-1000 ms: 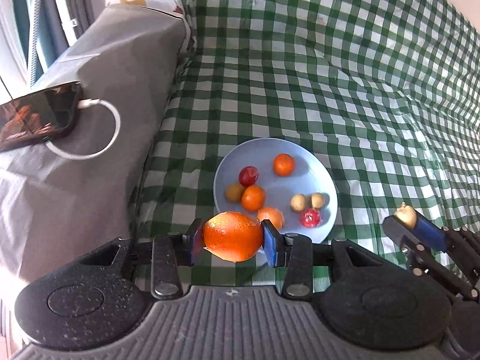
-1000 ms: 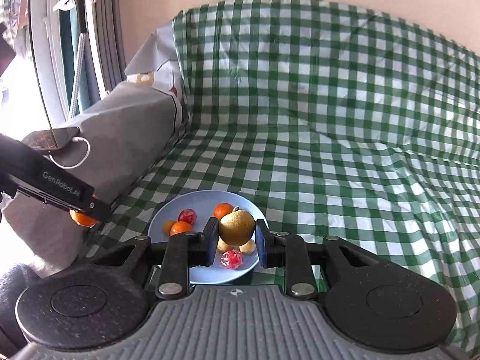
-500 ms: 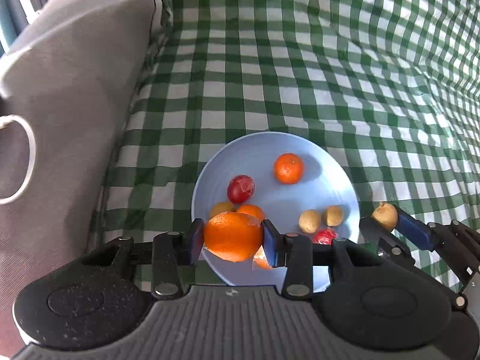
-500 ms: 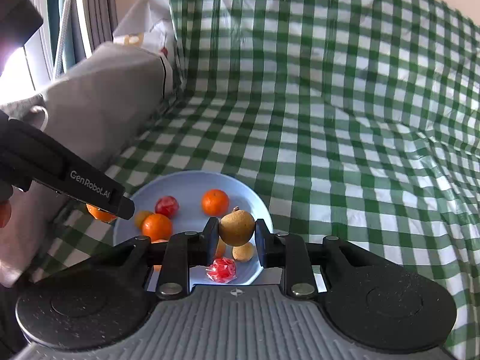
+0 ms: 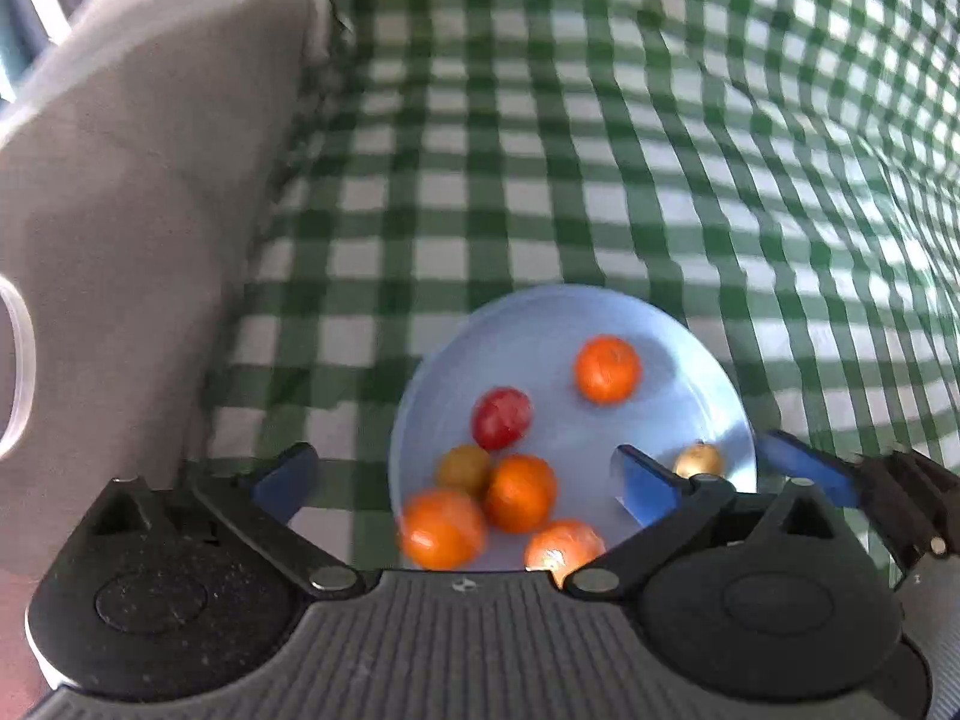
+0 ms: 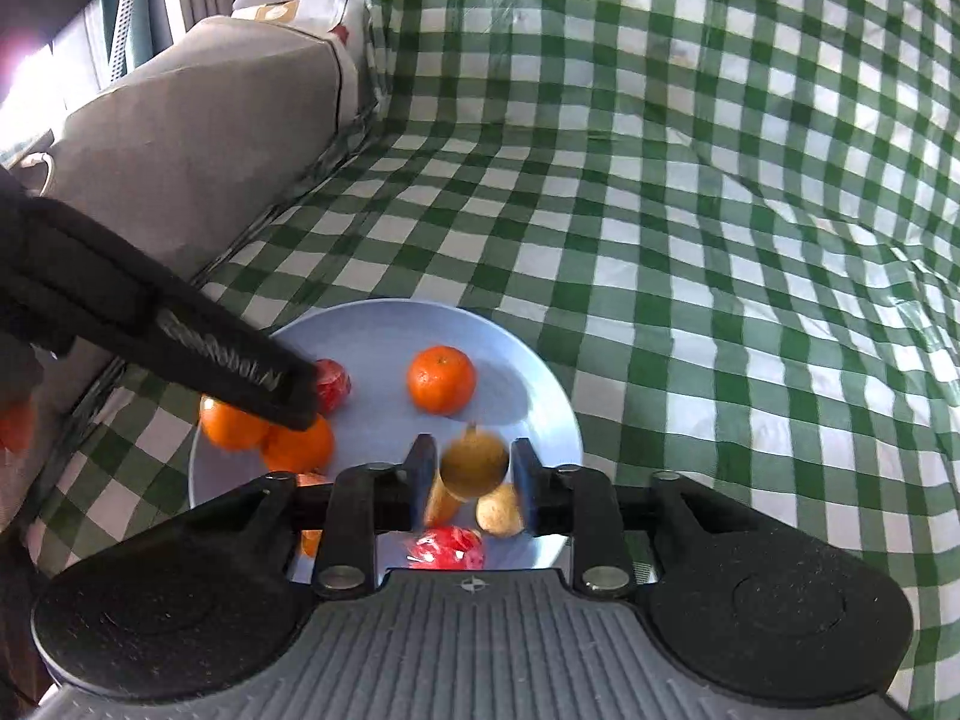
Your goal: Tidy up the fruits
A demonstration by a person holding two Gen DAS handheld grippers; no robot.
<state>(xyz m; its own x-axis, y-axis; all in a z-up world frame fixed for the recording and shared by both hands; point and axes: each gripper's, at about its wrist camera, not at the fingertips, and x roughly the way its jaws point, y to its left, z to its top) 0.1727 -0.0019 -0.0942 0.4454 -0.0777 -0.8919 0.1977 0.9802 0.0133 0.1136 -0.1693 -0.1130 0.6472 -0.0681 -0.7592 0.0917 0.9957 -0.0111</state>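
While both grippers hang over the blue plate (image 5: 708, 354), the left gripper (image 5: 465, 483) has just been opening, jaws now wide apart, gripping nothing; the big orange (image 5: 443, 529) lies loose at the plate's near-left rim, touching another orange (image 5: 519, 493). The right gripper (image 6: 471, 471) has also just been opening, part-open; the brown pear (image 6: 474, 461) sits between its pads, blurred, contact unclear. A red fruit (image 5: 501, 417) and a tangerine (image 5: 607, 369) lie toward the plate's far side. The plate rests on the green checked cloth (image 6: 690, 210), near its left edge, beside a grey cushion (image 5: 138, 192). The left gripper's arm crosses the plate's left side in the right view.
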